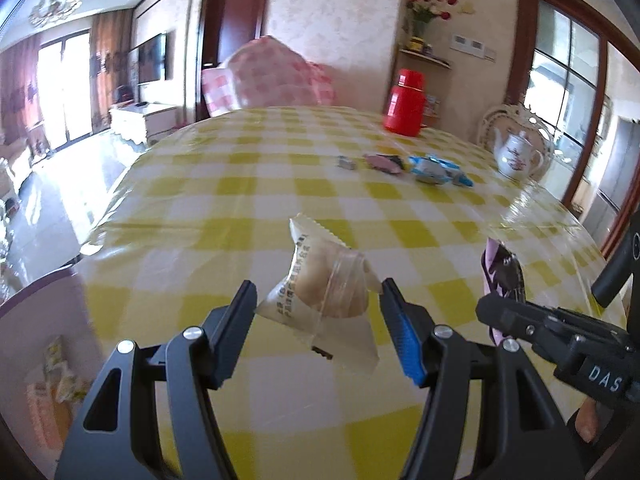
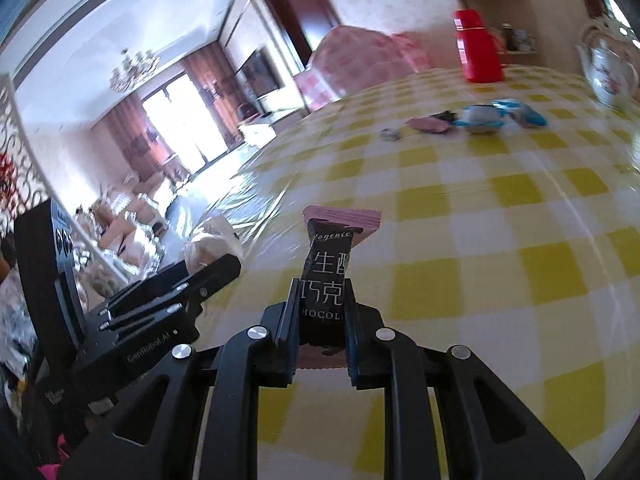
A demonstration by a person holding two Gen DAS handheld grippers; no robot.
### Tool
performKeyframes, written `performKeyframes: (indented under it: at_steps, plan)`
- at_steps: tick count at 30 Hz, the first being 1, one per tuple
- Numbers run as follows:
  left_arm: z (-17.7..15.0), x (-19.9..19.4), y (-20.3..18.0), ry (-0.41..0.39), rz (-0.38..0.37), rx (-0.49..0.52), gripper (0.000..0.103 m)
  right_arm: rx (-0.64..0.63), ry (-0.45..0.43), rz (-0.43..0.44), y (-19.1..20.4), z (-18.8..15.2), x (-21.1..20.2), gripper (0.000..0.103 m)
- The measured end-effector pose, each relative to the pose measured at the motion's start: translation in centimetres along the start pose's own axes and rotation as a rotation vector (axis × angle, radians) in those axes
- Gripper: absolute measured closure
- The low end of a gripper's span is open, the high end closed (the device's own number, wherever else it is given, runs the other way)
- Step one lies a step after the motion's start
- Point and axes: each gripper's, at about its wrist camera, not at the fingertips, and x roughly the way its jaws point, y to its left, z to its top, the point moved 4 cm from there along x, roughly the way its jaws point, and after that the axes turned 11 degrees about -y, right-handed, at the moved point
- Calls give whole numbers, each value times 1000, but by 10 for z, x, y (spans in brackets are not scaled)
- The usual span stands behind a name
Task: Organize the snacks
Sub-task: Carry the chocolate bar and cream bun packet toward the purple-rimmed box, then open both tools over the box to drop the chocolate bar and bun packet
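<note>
In the left wrist view my left gripper (image 1: 319, 293) is shut on a clear-wrapped pale pastry packet (image 1: 320, 280), which hangs crosswise between the pads above the yellow-checked table (image 1: 248, 184). To its right, my right gripper (image 1: 496, 312) pinches a pink and black packet (image 1: 502, 270). The right wrist view shows my right gripper (image 2: 323, 286) shut on that black chocolate packet (image 2: 326, 268) with pink ends, standing upright between the pads. My left gripper (image 2: 224, 268) appears at the left there, with the pastry packet (image 2: 212, 240) beyond it. Far across the table lie blue-wrapped snacks (image 1: 436, 170), a pink packet (image 1: 384, 162) and a small grey one (image 1: 347, 163).
A red flask (image 1: 404, 102) stands at the table's far side and a white flowered teapot (image 1: 516, 156) at the far right. A chair with a pink checked cover (image 1: 272, 76) is behind the table. The table's left edge (image 1: 116, 216) drops to a shiny floor.
</note>
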Motion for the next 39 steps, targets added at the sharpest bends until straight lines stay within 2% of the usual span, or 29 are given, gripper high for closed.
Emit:
performKeyframes:
  at_steps: [13, 20, 23, 25, 26, 27, 28, 29, 30, 34, 37, 39]
  plan:
    - [7, -57, 108, -48, 161, -81, 39, -188, 117, 113, 103, -38, 31, 84]
    - [13, -76, 158, -39, 275, -90, 39, -311, 158, 214, 169, -55, 42, 84]
    - [12, -81, 179, -25, 332, -105, 38, -368, 196, 287, 199, -66, 49, 84]
    - [12, -87, 198, -20, 390, -129, 32, -405, 216, 350, 220, -75, 55, 83]
    - [13, -93, 209, -29, 444, -151, 27, -409, 219, 376, 227, -76, 56, 81]
    - [13, -99, 216, -43, 485, -171, 16, -404, 214, 382, 231, -77, 56, 76]
    - [15, -105, 224, -61, 519, -194, 8, -389, 203, 385, 229, -74, 55, 72]
    - [17, -110, 229, -78, 537, -214, 5, -366, 184, 379, 223, -68, 53, 62]
    - [18, -116, 232, -100, 544, -235, 3, -354, 171, 364, 216, -64, 52, 56]
    - [22, -119, 222, -136, 544, -241, 2, -246, 128, 270, 161, -36, 46, 55]
    - [24, -105, 191, -136, 483, -232, 2, -156, 93, 182, 109, -17, 35, 54]
    - [26, -85, 153, -107, 389, -194, 2, -106, 70, 117, 73, -8, 25, 48]
